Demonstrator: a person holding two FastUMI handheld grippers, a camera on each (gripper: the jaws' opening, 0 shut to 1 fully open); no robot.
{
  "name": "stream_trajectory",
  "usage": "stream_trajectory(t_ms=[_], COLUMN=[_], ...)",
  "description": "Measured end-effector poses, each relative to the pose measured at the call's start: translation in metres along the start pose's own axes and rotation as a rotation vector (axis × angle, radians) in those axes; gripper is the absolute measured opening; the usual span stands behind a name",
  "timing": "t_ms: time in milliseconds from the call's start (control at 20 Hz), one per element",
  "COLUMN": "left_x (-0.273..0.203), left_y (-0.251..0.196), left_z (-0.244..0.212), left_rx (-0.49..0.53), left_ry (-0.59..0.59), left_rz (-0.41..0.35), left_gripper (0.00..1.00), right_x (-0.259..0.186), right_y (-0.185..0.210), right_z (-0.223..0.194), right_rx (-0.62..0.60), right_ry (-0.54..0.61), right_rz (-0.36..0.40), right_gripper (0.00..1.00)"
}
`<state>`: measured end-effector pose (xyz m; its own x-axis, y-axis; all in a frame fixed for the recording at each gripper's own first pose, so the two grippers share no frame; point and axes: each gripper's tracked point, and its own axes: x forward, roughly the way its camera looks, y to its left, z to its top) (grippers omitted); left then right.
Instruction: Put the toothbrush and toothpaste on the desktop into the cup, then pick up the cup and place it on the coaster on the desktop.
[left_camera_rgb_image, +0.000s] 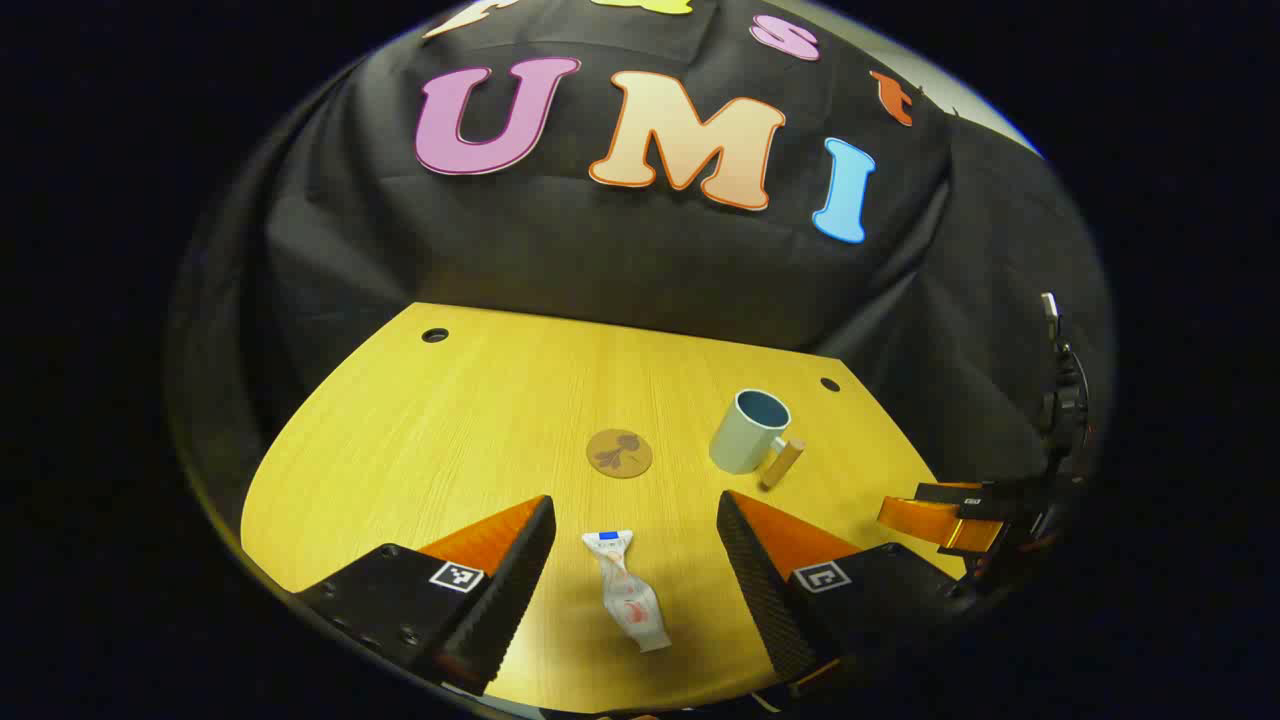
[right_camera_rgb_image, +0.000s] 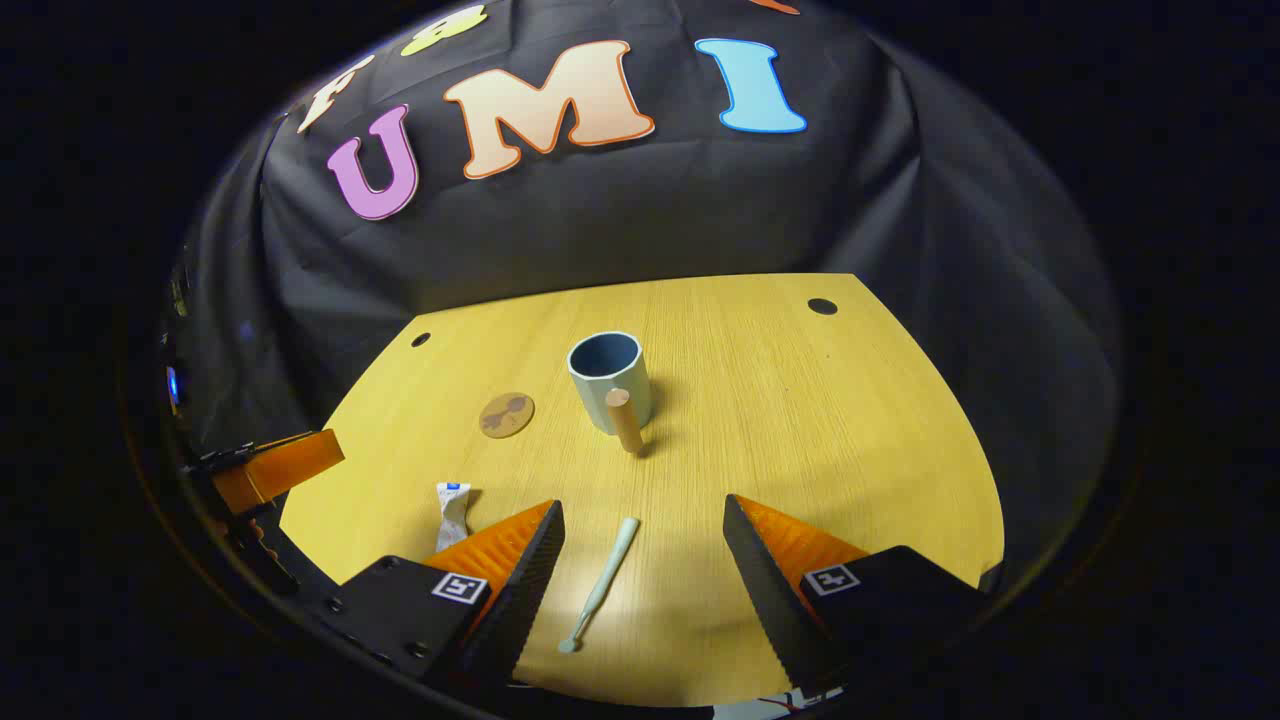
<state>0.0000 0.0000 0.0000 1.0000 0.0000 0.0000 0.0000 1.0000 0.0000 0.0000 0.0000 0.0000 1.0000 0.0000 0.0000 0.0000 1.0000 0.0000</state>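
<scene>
A white toothpaste tube (left_camera_rgb_image: 625, 589) lies on the wooden desktop (left_camera_rgb_image: 480, 420) between the fingers of my open left gripper (left_camera_rgb_image: 633, 590); neither finger touches it. In the right gripper view the tube (right_camera_rgb_image: 451, 512) shows left of my left finger. A pale green toothbrush (right_camera_rgb_image: 600, 583) lies on the desktop (right_camera_rgb_image: 800, 420) between the fingers of my open right gripper (right_camera_rgb_image: 640, 585), untouched. The pale blue cup (left_camera_rgb_image: 748, 432) with a wooden handle (left_camera_rgb_image: 782, 463) stands upright; in the right gripper view the cup (right_camera_rgb_image: 608, 375) turns its handle toward me. A round brown coaster (left_camera_rgb_image: 619, 453) lies left of it, coaster (right_camera_rgb_image: 506, 414).
The other gripper (left_camera_rgb_image: 950, 520) hangs at the desk's right edge in the left gripper view, and at the left edge in the right gripper view, gripper (right_camera_rgb_image: 270, 470). Small round holes (left_camera_rgb_image: 435, 335) (right_camera_rgb_image: 822, 306) mark the desk's far corners. Black cloth walls the booth behind.
</scene>
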Motion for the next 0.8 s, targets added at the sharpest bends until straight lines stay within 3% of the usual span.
stream_trajectory(t_ms=[350, 400, 700, 800], left_x=[-0.003, -0.005, -0.008, -0.008], left_y=[0.024, 0.028, 0.051, 0.058], left_z=[-0.011, -0.014, -0.024, -0.030], left_rx=[0.006, 0.004, -0.040, -0.046], left_ry=[0.042, 0.045, 0.062, 0.073], left_rz=[-0.033, -0.033, -0.014, -0.003], left_gripper=[0.96, 0.96, 0.96, 0.96], right_x=[0.004, 0.005, 0.009, 0.016], right_y=[0.023, 0.026, 0.037, 0.038], right_z=[-0.018, -0.022, -0.034, -0.038], right_rx=[-0.018, -0.024, -0.028, -0.026], right_ry=[0.046, 0.056, 0.109, 0.140], right_rz=[-0.029, -0.030, -0.026, -0.033], right_gripper=[0.99, 0.95, 0.99, 0.95])
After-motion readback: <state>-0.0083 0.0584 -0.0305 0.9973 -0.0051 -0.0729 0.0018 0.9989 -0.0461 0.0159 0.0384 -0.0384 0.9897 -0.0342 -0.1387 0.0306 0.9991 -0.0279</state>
